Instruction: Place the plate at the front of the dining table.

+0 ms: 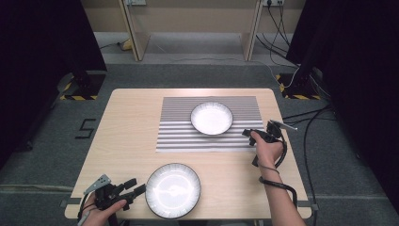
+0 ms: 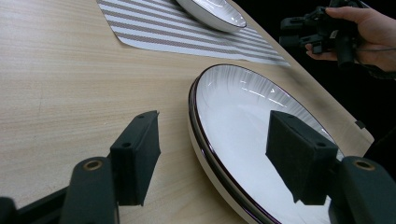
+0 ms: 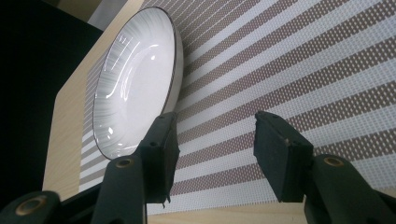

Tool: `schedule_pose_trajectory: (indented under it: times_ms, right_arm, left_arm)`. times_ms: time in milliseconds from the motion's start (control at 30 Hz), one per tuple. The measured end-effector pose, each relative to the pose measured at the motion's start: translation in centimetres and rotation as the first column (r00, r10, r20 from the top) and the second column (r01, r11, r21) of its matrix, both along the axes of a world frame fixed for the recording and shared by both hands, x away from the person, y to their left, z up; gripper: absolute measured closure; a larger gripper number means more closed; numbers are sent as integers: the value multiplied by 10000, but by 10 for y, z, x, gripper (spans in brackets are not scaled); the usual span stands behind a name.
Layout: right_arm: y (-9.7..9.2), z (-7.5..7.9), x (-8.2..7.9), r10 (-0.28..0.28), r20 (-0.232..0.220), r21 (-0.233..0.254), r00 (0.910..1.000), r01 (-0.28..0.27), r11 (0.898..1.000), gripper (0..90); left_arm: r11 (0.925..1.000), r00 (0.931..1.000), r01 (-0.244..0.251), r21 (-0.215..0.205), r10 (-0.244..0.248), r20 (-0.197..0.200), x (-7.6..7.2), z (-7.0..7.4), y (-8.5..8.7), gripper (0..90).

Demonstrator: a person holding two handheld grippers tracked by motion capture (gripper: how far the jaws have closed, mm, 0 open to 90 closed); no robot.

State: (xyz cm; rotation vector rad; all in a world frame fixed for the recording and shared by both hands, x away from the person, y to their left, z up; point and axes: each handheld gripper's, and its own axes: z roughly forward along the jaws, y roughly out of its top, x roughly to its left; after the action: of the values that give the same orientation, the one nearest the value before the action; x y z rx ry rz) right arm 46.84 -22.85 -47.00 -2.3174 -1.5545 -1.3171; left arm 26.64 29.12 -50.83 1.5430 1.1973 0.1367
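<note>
**2 plates, 2 open grippers: watch the rims**

You are working over the wooden table (image 1: 131,127), the largest thing ahead of both grippers. Beyond your left gripper and just under your right one, the striped placemat (image 1: 179,136) is lying flat.

The large plate (image 1: 173,190) is sitting on bare wood just to the right of your left gripper (image 1: 136,187). In the left gripper view its rim (image 2: 205,149) is passing between your 2 jaws, which are standing wide apart, one over the wood and one over the plate's well. Nothing is being gripped yet.

The small plate (image 1: 211,118) is resting on the placemat, near your right gripper (image 1: 248,133) and to its left. That gripper is also standing wide open and holding nothing; in the right gripper view the plate (image 3: 135,88) is sitting just beyond one jaw, not between them.

The risks, as I judge them: a glazed rim is slippery, so a shallow or tilted pinch on the large plate is likely to let it slide out or tip. Pushing the lower jaw under the rim could shove the plate toward the table edge. On the right, nudging the small plate could drag the placemat along with it.
</note>
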Motion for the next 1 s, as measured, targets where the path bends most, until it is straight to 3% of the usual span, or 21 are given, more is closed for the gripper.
schedule_pose_trajectory:
  times_ms: [1000]
  right_arm:
    - [-2,-3,-46,398,187,-30,9990,-398,9992,490]
  left_arm:
    - [10000,10000,-10,69,10,34,-1,0,0,343]
